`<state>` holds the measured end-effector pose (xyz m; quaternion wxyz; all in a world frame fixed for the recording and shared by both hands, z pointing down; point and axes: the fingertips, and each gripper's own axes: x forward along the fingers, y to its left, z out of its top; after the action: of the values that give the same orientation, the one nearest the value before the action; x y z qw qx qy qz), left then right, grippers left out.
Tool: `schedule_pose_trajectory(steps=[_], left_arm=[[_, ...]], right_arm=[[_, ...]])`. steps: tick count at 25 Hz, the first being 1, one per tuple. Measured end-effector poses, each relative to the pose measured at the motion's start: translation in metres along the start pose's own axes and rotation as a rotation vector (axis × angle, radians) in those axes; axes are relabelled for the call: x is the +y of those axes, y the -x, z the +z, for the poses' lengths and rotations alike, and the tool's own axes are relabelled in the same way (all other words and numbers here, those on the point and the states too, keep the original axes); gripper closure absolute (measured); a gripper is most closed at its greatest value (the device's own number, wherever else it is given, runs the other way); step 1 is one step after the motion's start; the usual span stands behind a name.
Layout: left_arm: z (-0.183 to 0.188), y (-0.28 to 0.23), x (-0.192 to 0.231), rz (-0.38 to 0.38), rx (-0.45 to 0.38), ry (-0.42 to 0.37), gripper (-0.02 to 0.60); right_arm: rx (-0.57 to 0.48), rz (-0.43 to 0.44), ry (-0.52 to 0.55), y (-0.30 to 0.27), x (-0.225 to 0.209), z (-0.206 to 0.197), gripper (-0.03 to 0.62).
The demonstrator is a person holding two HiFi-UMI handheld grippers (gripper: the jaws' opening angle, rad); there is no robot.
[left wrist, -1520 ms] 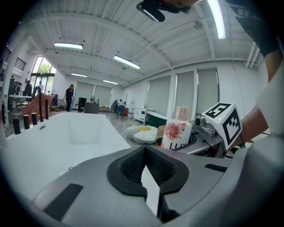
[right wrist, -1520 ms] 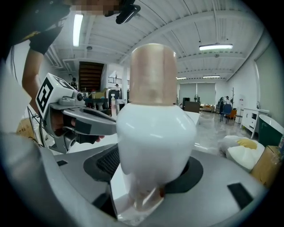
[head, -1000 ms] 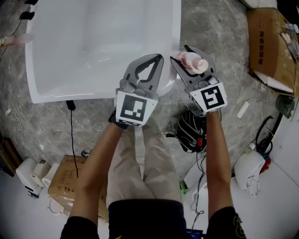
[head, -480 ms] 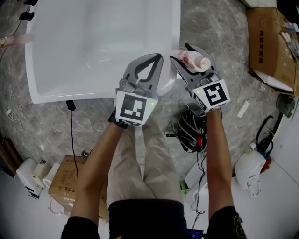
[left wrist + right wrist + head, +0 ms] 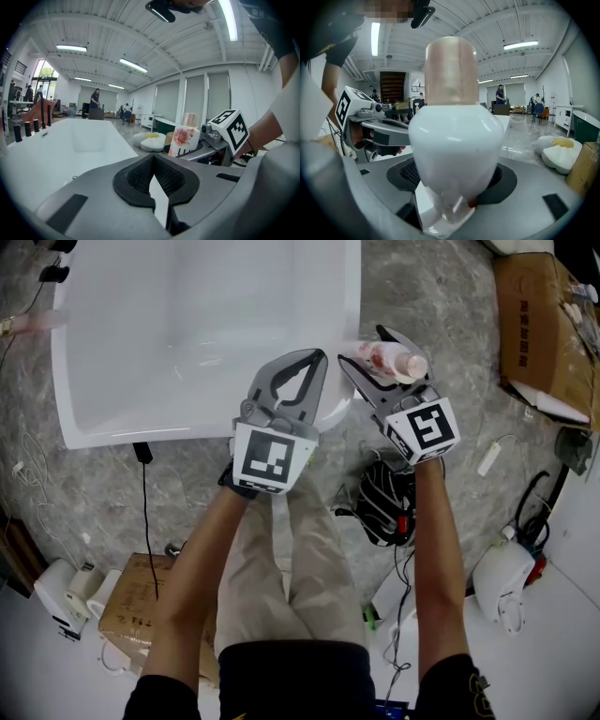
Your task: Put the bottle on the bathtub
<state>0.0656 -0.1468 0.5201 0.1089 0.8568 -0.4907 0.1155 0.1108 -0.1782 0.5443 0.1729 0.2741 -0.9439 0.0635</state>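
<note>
I see the floral-label bottle (image 5: 392, 360) clamped between my right tongs (image 5: 375, 351); my left tongs (image 5: 317, 360) alongside are pressed together, empty, above the bathtub (image 5: 187, 324).

I see the bottle (image 5: 392, 360), white with a pink flower label and a pale pink cap, clamped in the right gripper (image 5: 364, 348). It lies tilted, cap pointing away from the bathtub (image 5: 187, 315). It sits just beside the tub's right rim, near the tub's near right corner. The white tub is open and glossy.
</note>
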Motion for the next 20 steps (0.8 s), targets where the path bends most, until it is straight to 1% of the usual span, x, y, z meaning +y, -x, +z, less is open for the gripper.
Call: schedule_pose_trajectory(steps=[4, 8, 9, 10, 11, 17, 20], left_arm=[[-0.002, 0.000, 0.000, -0.002, 0.003, 0.000, 0.563], [-0.001, 0.000, -0.001, -0.004, 0.004, -0.001, 0.563], [-0.001, -0.001, -0.002, -0.005, 0.004, -0.002, 0.563], [-0.002, -0.001, -0.002, -0.007, 0.004, -0.003, 0.563], [-0.002, -0.002, -0.002, -0.007, 0.005, -0.004, 0.563], [-0.002, -0.003, -0.002, -0.008, 0.008, 0.000, 0.563], [-0.005, -0.004, -0.003, -0.009, 0.011, 0.003, 0.563]], right_arm=[[0.006, -0.010, -0.009, 0.001, -0.002, -0.003, 0.260], [0.015, -0.026, -0.015, 0.004, -0.006, -0.006, 0.260], [0.013, -0.031, -0.008, 0.005, -0.007, -0.006, 0.277], [0.011, -0.032, 0.005, 0.005, -0.007, -0.005, 0.355], [0.008, -0.025, 0.023, 0.005, -0.005, -0.004, 0.370], [-0.023, 0.088, 0.162, 0.001, 0.019, 0.006, 0.373], [-0.008, 0.098, 0.170, -0.001, 0.020, 0.003, 0.368]])
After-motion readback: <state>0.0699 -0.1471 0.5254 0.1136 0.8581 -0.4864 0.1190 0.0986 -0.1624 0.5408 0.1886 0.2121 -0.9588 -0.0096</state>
